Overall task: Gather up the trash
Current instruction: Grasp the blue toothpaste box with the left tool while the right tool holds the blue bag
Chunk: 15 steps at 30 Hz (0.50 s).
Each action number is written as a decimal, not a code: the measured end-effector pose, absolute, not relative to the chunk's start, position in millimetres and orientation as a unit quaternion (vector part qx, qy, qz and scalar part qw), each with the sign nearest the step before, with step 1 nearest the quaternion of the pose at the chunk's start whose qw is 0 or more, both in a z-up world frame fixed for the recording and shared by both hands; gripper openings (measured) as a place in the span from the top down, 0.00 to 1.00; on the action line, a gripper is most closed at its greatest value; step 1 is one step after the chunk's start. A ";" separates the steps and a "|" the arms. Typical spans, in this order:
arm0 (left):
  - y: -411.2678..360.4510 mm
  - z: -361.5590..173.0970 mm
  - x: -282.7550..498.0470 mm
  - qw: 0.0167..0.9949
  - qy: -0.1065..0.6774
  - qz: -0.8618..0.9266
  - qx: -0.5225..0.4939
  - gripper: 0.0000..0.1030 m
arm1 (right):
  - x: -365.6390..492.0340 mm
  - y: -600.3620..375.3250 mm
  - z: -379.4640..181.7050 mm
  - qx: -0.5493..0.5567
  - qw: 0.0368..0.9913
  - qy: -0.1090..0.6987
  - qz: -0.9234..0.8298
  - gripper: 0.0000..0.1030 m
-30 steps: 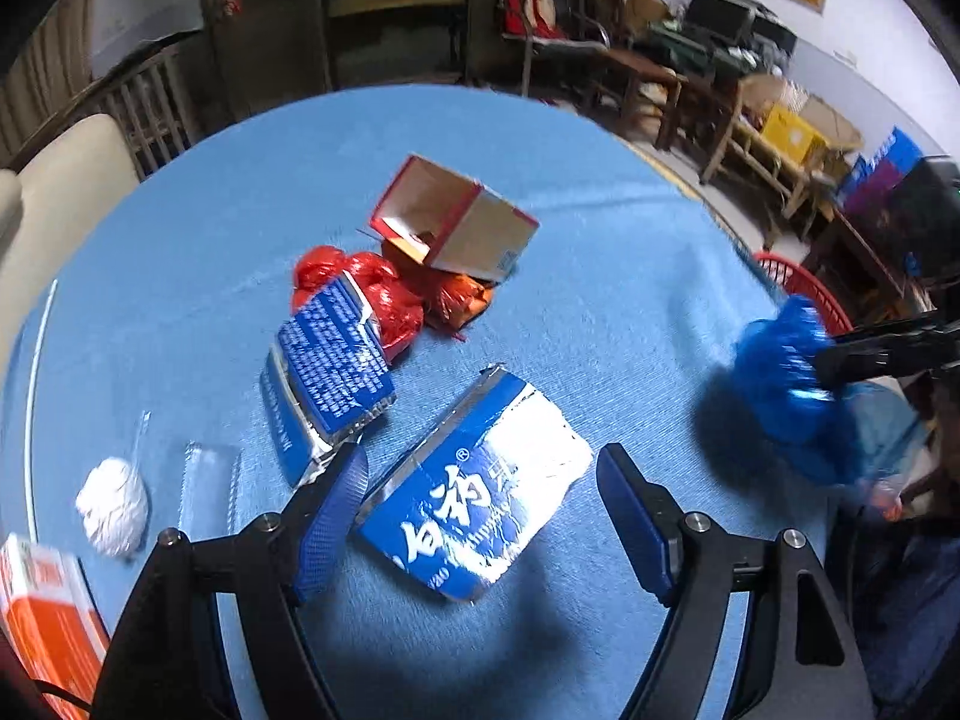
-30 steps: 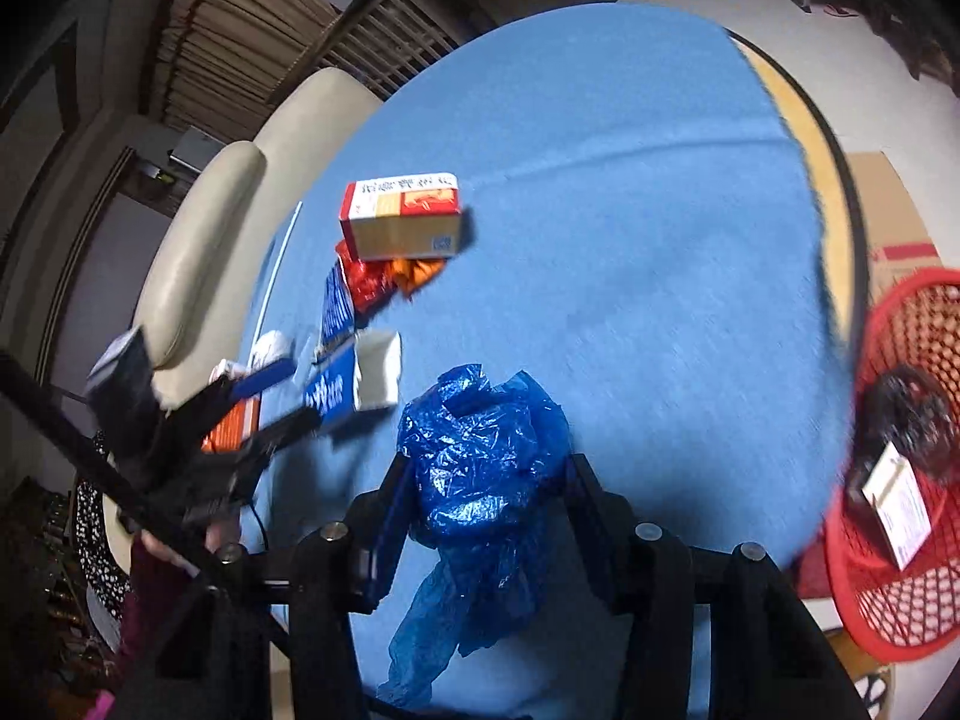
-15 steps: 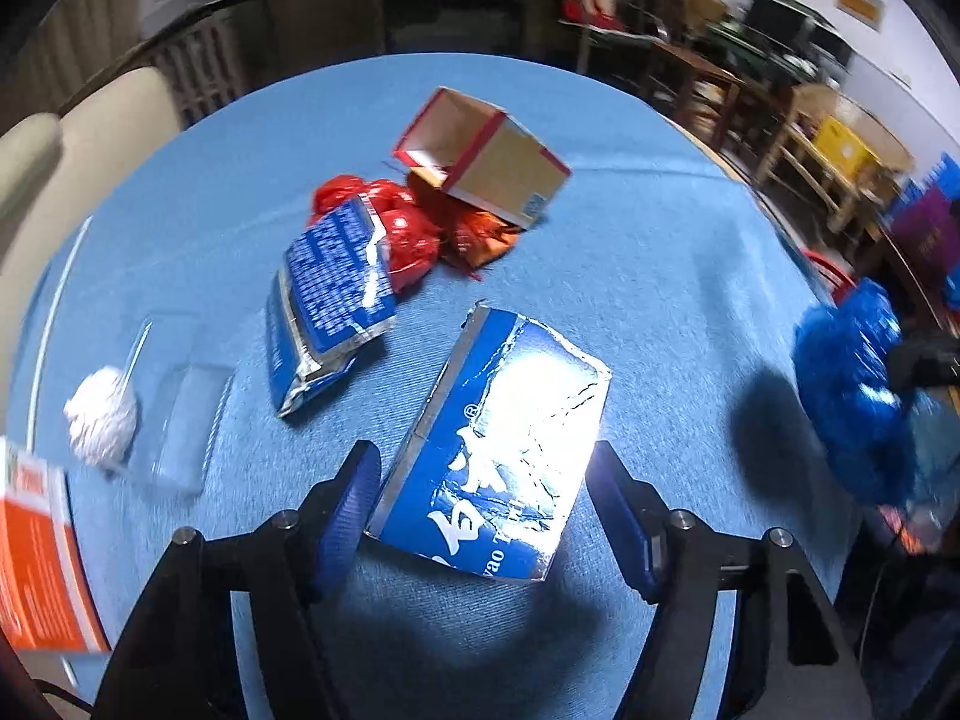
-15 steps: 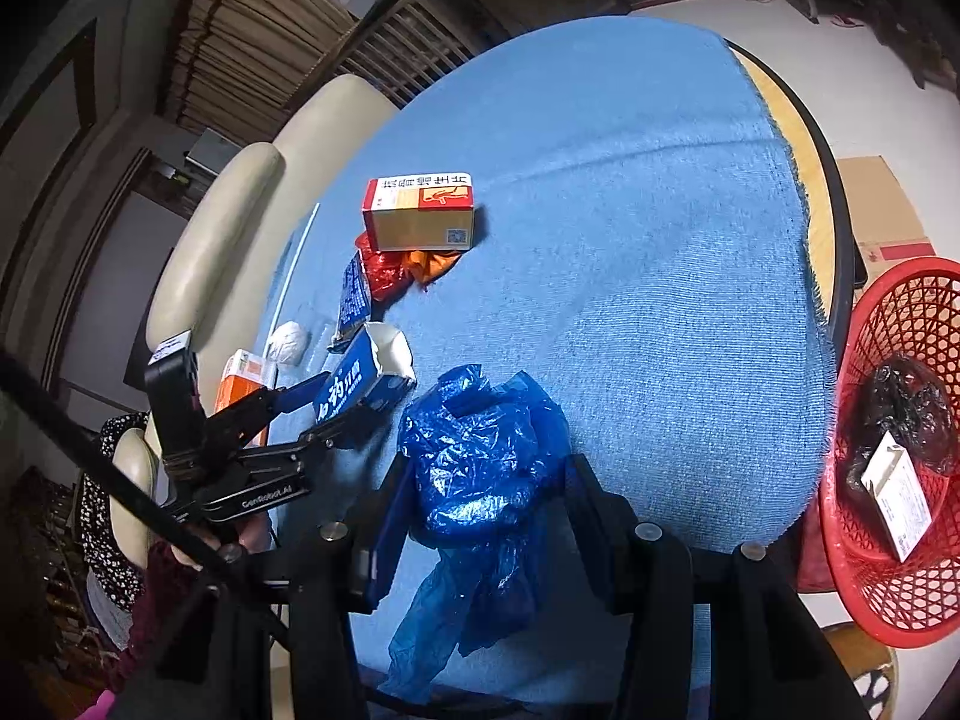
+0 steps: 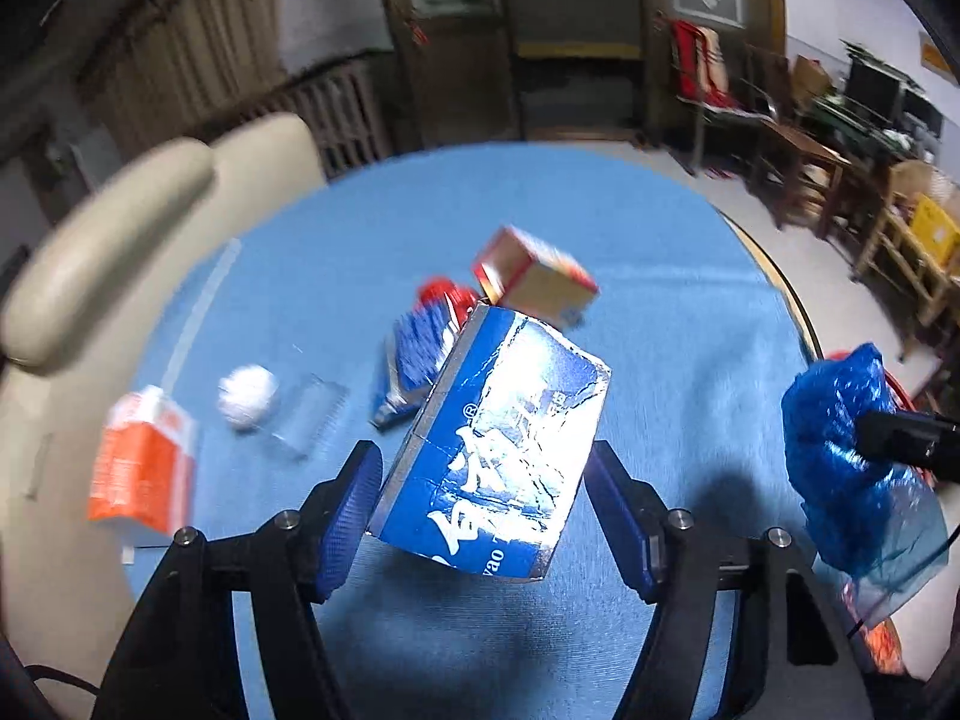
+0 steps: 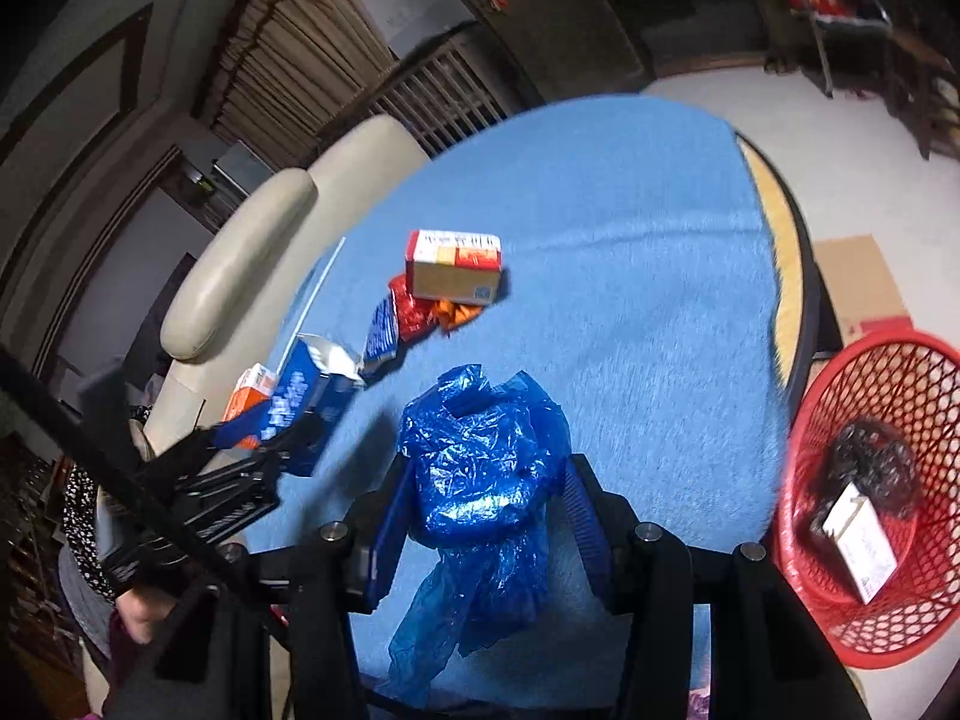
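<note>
Bare blue tablecloth [image 6: 630,252] toward red basket [image 6: 870,372], litter cluster [image 6: 438,294] left

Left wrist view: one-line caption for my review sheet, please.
Left tool lifts a flattened blue carton off the blue tablecloth; more litter lies beyond.

Both wrist views close, angled down; share blue table [image 5: 660,300], somewhat blurred.
</note>
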<state>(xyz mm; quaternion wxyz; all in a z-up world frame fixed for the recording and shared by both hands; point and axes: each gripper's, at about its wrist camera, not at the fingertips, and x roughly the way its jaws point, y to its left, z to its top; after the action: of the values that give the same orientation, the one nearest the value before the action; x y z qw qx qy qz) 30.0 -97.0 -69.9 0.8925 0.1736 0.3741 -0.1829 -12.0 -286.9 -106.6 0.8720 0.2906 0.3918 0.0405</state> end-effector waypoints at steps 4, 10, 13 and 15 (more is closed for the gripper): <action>-104.3 -47.4 7.7 0.910 0.337 -0.155 0.183 0.31 | -25.5 -289.5 -92.4 0.276 0.887 0.368 0.033 0.49; -109.3 -20.3 -21.8 0.926 0.299 -0.138 0.184 0.31 | -48.5 -297.9 -75.9 0.275 0.901 0.334 0.031 0.49; -114.0 -12.0 -34.3 0.929 0.287 -0.137 0.189 0.31 | -58.8 -302.3 -70.5 0.276 0.905 0.321 0.031 0.49; -118.9 -7.8 -37.2 0.930 0.284 -0.140 0.189 0.31 | -64.6 -304.7 -67.3 0.276 0.908 0.314 0.030 0.49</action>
<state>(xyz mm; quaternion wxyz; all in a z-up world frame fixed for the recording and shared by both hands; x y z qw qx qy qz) -37.2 -118.9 -7.8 0.9296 0.1889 0.2838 -0.1398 -64.6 -304.7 -67.3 0.9079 0.2758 0.3140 0.0305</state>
